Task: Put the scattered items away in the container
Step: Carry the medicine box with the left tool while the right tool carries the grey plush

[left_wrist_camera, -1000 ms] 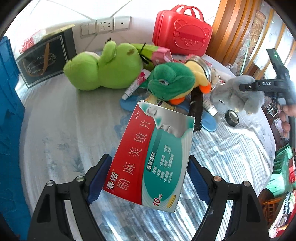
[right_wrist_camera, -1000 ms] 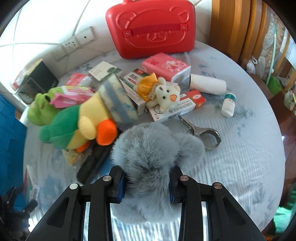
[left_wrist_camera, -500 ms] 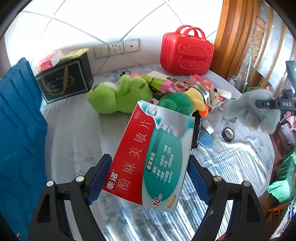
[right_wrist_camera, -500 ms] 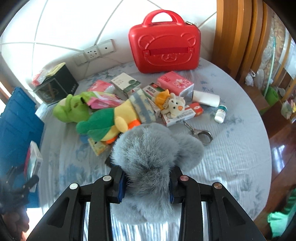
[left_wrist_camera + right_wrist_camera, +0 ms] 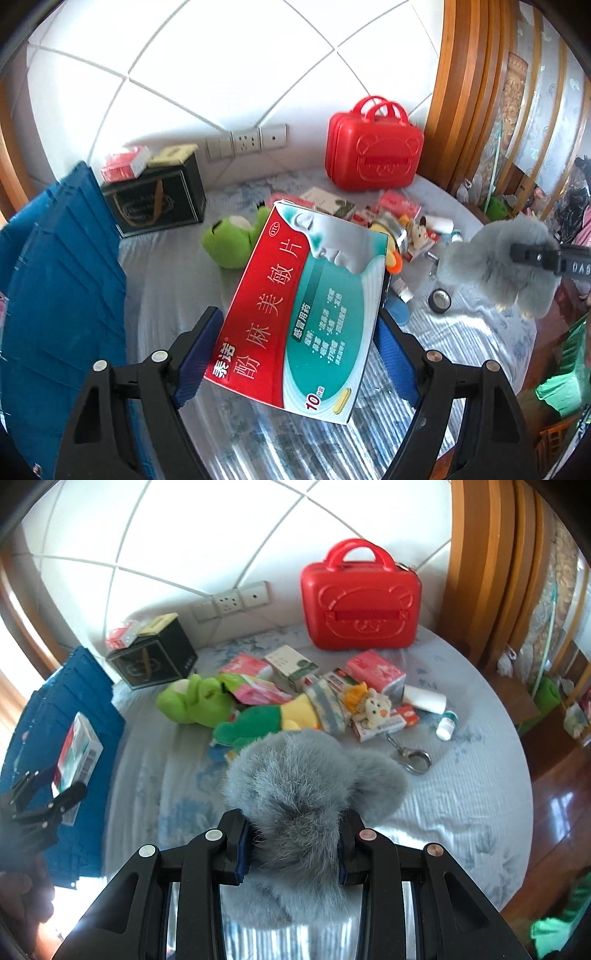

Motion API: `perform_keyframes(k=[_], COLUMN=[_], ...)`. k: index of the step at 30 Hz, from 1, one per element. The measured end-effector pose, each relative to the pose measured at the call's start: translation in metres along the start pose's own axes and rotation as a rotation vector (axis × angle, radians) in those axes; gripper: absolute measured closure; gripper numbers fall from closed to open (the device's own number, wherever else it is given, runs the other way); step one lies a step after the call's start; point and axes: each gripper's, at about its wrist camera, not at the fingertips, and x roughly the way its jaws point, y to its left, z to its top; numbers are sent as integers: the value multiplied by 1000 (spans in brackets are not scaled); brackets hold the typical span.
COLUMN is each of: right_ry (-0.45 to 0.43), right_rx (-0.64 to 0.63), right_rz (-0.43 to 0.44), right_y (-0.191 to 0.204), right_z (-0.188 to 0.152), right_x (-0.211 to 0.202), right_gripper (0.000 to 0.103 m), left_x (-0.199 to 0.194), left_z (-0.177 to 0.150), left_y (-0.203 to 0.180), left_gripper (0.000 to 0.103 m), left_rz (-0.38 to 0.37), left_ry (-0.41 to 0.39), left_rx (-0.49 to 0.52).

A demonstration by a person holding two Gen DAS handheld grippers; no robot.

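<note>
Both tongs are loaded: my right gripper [image 5: 293, 840] pinches the grey plush toy [image 5: 306, 786] around its middle, above the table [image 5: 461, 794]. It looks soft and light, so a squeeze at the waist should hold. My left gripper [image 5: 295, 345] clamps the medicine box [image 5: 306, 306] by its side edges beside the blue container [image 5: 62, 295]; light, crushable cardboard, I judge.

Bright daylight — glare whitens the tiled wall [image 5: 229, 66]; fisheye edges bend and darken, the far clutter slightly soft.
</note>
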Motion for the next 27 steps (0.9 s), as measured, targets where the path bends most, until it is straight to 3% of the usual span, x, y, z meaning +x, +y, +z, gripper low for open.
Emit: perform_keyframes(k=[14,27], right_ry=[-41,-83], right_rx=[-41,-121], right_rz=[73,132], right_y=[88,200], right_z=[-5,9], right_x=[-22,-39], right_gripper=[70,70], left_x=[-67,-127], left_z=[18,15], left_y=[48,137], left_gripper=[21,21], left_rz=[-9,4], left_ry=[-69,-136], left_rx=[4,-63])
